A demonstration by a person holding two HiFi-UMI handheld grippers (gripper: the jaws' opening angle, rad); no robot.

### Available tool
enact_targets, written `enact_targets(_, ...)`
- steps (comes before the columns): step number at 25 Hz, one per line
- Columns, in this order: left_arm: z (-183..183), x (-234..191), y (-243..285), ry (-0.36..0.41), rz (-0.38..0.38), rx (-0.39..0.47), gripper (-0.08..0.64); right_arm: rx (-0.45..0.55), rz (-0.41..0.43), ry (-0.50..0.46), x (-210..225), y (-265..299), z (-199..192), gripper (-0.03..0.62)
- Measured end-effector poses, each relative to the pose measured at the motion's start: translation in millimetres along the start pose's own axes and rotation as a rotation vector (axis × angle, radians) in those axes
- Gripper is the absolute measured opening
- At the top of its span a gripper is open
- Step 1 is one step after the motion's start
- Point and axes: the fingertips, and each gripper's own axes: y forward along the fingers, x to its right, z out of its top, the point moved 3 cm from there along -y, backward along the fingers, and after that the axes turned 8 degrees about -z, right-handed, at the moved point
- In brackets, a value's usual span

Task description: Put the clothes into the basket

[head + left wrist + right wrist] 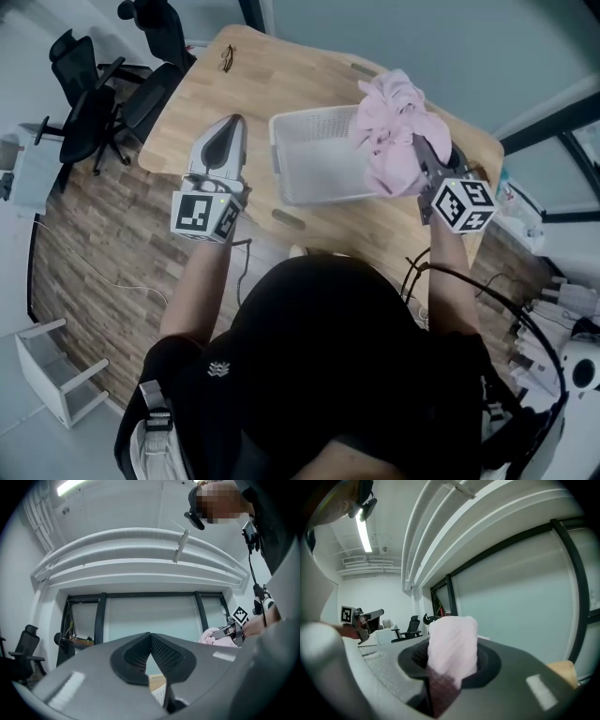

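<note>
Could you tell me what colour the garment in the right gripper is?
Pale pink: the soft cloth garment shows best in head view.

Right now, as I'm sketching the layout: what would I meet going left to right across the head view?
Black office chairs → left gripper → white basket → pink garment → right gripper, clamped on that garment.

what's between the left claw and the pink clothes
The white basket sits between them on the wooden table, as the head view shows.
</note>
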Motion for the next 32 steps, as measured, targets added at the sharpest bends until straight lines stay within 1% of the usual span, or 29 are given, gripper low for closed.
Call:
enact_targets(5,4.9,-6.1,-16.2,-0.011,0.048,0.012,0.006,-0.016,0.067,-0.014,-21.3,17.4,-3.6,0.133)
enact_targets(8,6.8,-11.6,-25.4,-0.015,0.079,-0.009,0.006,-0.019,0.103,-0.019,-37.4,26.3,-5.7,0.133)
enact_targets(12,-7.3,-26.6,-33.4,-0.011,0.111,-0.003,0.006,-0.035,0.164,-0.026,-54.8,45.9,-16.5,0.133)
enact_targets(15,-11.3,-33.6,-41.5,-0.012,0.128,-0.010,0.006,-0.047,0.191,-0.032,-69.2,52.9,-21.1,0.133)
enact_targets(20,-12.0,-33.3,-59.0,-0.043,0.143,-0.026,0.006,-0.077,0.199,-0.028,-87.3,48.3,-32.1,0.133)
enact_targets(28,-31.9,-34.0,-39.1,-0.071,0.121,-0.067,0.006,-0.137,0.202,-0.007,-83.4,67.6,-63.9,0.133)
enact_targets(32,-44.5,-32.2,-38.2,-0.095,0.119,-0.100,0.006,-0.178,0.206,-0.005,-85.4,68.7,-79.3,0.133)
